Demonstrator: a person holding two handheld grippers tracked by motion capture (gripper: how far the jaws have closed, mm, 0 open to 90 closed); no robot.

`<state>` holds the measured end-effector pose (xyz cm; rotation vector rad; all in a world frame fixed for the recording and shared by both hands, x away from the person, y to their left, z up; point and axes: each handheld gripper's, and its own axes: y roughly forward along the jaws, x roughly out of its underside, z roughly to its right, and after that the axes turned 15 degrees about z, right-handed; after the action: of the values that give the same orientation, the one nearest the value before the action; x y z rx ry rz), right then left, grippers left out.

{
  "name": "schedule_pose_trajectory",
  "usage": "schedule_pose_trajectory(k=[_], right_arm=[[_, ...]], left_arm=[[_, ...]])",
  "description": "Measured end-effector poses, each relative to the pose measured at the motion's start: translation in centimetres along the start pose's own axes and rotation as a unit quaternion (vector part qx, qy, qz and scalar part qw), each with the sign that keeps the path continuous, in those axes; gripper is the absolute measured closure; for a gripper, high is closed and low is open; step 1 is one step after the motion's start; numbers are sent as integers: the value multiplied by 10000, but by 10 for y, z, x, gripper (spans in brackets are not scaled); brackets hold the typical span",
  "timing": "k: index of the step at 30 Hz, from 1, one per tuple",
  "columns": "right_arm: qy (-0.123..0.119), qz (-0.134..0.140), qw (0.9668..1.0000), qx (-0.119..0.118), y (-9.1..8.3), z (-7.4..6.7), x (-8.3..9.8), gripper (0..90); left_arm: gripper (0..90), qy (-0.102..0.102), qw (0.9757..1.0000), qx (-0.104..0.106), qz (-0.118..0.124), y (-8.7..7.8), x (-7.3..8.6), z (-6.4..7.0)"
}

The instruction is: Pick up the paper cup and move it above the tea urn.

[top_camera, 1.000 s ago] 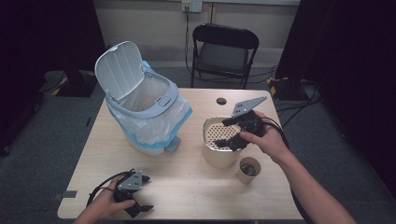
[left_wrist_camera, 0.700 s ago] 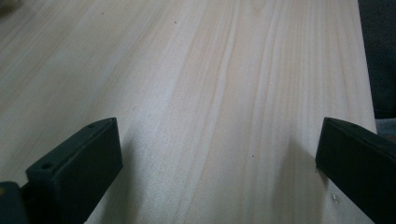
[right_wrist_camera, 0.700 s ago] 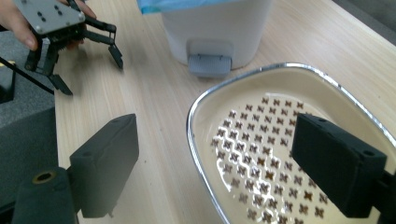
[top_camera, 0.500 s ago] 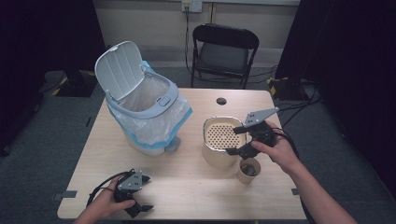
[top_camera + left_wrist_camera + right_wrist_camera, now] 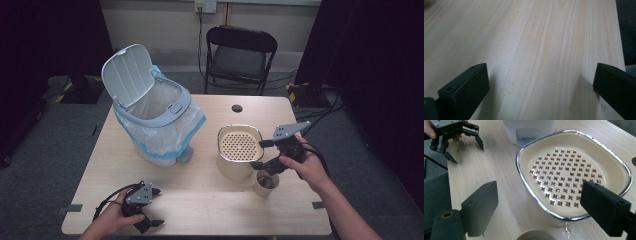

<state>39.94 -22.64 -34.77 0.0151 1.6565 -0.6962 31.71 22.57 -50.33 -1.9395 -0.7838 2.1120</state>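
A cream pot [image 5: 235,167] with a perforated insert [image 5: 240,144] stands right of the table's middle. In the right gripper view the insert [image 5: 571,172] lies in front of the jaws. My right gripper [image 5: 258,154] is open at the pot's right rim, just above a small brown cup [image 5: 265,185]; the cup's rim [image 5: 536,235] peeks in below the jaws, and nothing is between them [image 5: 542,207]. My left gripper [image 5: 159,207] rests open near the table's front left edge, and its jaws [image 5: 539,85] stand wide apart over bare wood [image 5: 536,37].
A white pedal bin [image 5: 150,120] with its lid up and a bag liner stands at the table's left; its base [image 5: 529,130] shows beyond the pot. A small black disc [image 5: 237,108] lies near the far edge. A folding chair [image 5: 240,55] stands behind the table.
My right gripper has moved from over the pot's rim to the right and toward the front, down beside the cup. The left gripper has stayed still.
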Motion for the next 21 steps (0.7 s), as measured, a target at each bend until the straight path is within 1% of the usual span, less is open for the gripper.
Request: schedule_pose_trajectory(k=[5,7,10,12,16,21], right_arm=[[-10,-67,10000,38,-5,-2,8,145],[31,-61,10000,35,-8,-2,12,145],[13,-100,9999,89,-12,-2,18,145],[68,-63,9999,92,-13,-2,21,145],[34,-77,9999,145,-16,-3,28,145],[54,-72,9998,156,-22,-4,33,144]], left_arm=[[0,-1,10000,-2,-8,0,0,0],[0,1,10000,-2,-17,0,0,0],[0,5,10000,2,-5,0,0,0],[0,5,10000,2,7,0,0,0],[0,0,10000,-1,1,0,0,0],[0,1,10000,-3,-14,0,0,0]])
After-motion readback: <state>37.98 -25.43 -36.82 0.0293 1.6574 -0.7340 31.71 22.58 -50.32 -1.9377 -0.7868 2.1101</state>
